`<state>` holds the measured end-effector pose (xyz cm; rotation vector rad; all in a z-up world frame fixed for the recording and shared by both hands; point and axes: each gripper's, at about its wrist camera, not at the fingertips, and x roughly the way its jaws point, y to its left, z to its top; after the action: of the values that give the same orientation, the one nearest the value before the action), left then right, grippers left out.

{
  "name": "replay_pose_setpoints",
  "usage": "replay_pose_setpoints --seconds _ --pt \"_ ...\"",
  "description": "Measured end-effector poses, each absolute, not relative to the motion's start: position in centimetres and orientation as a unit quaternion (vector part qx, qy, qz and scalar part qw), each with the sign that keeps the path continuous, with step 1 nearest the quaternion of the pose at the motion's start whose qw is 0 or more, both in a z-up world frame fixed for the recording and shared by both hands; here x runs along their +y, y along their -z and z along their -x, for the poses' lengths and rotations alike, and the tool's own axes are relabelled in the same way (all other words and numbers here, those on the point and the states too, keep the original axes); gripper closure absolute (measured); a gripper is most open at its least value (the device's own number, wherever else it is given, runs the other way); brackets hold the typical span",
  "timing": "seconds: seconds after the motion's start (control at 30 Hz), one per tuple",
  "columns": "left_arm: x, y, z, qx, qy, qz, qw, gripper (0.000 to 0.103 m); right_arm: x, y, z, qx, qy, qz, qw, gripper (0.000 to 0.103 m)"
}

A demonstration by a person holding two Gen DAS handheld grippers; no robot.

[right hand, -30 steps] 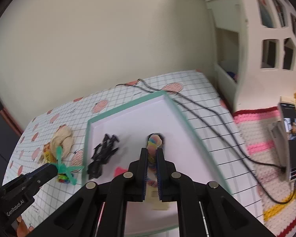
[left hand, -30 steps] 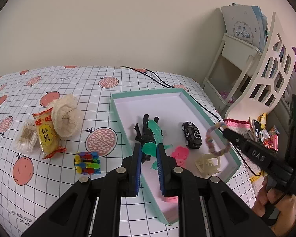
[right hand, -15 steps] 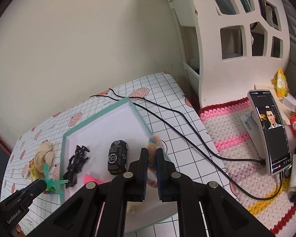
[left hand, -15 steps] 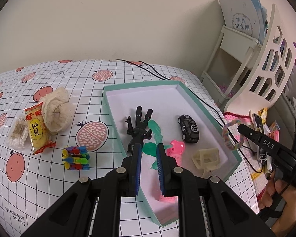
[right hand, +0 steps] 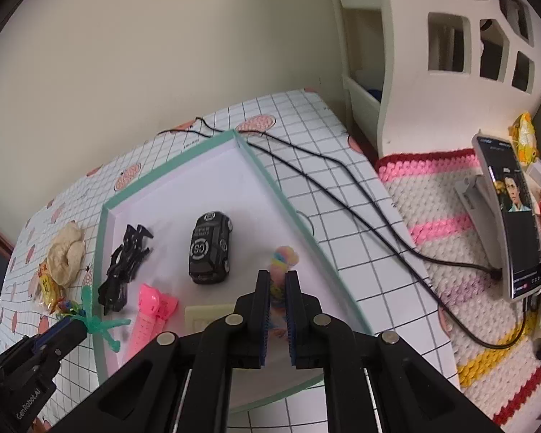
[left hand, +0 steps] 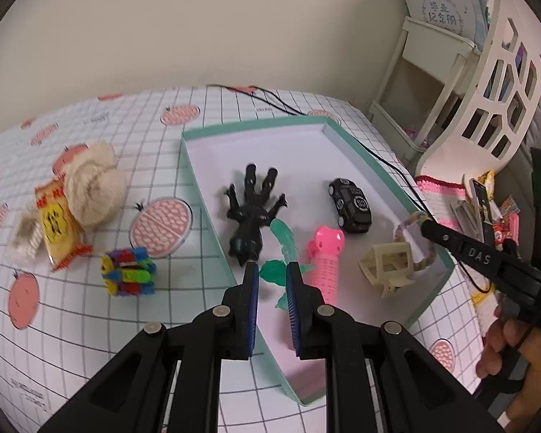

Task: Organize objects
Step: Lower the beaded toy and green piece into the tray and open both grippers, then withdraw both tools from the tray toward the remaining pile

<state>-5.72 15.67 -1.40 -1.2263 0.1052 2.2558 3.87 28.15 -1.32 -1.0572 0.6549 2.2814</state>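
Note:
A teal-rimmed white tray [left hand: 375, 166] holds a black figure [left hand: 250, 216], a black toy car [left hand: 351, 204], a pink toy [left hand: 326, 256] and a cream plastic piece [left hand: 389, 265]. My left gripper [left hand: 272, 274] hovers over the tray's near left part, shut on a translucent green toy [left hand: 283, 245]. My right gripper [right hand: 277, 281] is shut on a pastel braided loop [right hand: 284, 258] just inside the tray's [right hand: 281, 195] right rim, near the car [right hand: 210, 247]. The right wrist view shows the left gripper [right hand: 79, 323] with the green toy [right hand: 97, 319].
Left of the tray lie a colourful block toy [left hand: 128, 270], a yellow snack packet [left hand: 56, 223], a cream knitted piece [left hand: 93, 187] and a swab pack [left hand: 25, 234]. Black cables [right hand: 342, 187] run right of the tray. A phone on a stand [right hand: 512, 216] sits on a crocheted mat [right hand: 451, 216].
The right gripper carried the loop out past the tray's right rim, then back just inside it. The left gripper kept the green toy and drew back slightly.

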Motion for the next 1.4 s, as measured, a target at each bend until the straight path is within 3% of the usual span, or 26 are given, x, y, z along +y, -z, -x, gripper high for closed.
replay_pose_setpoints --seconds 0.5,0.6,0.7,0.77,1.0,1.13,1.4 --pt "15.9 2.3 5.8 0.041 -0.822 0.488 0.292 0.087 27.0 1.8 -2.8 0.238 -0.843 0.409 0.255 0.091" --pt "16.0 2.3 5.8 0.046 -0.820 0.490 0.293 0.083 26.7 1.8 -2.7 0.227 -0.845 0.410 0.258 0.090" --pt "15.9 2.2 5.5 0.053 -0.820 0.488 0.295 0.072 26.3 1.7 -2.4 0.215 -0.846 0.413 0.259 0.073" --pt "15.9 2.0 5.4 0.058 -0.823 0.482 0.294 0.068 26.1 1.6 -2.4 0.207 -0.847 0.414 0.261 0.070" --pt "15.3 1.4 5.5 0.058 -0.833 0.470 0.285 0.067 25.8 1.3 -2.3 0.182 -0.847 0.418 0.274 0.062" --pt "14.7 1.0 5.8 0.054 -0.839 0.463 0.282 0.066 25.7 1.1 -2.4 0.163 -0.848 0.417 0.284 0.046" --pt "13.7 0.5 6.3 0.046 -0.851 0.450 0.268 0.061 25.3 0.5 -2.4 0.147 -0.854 0.406 0.289 0.043"
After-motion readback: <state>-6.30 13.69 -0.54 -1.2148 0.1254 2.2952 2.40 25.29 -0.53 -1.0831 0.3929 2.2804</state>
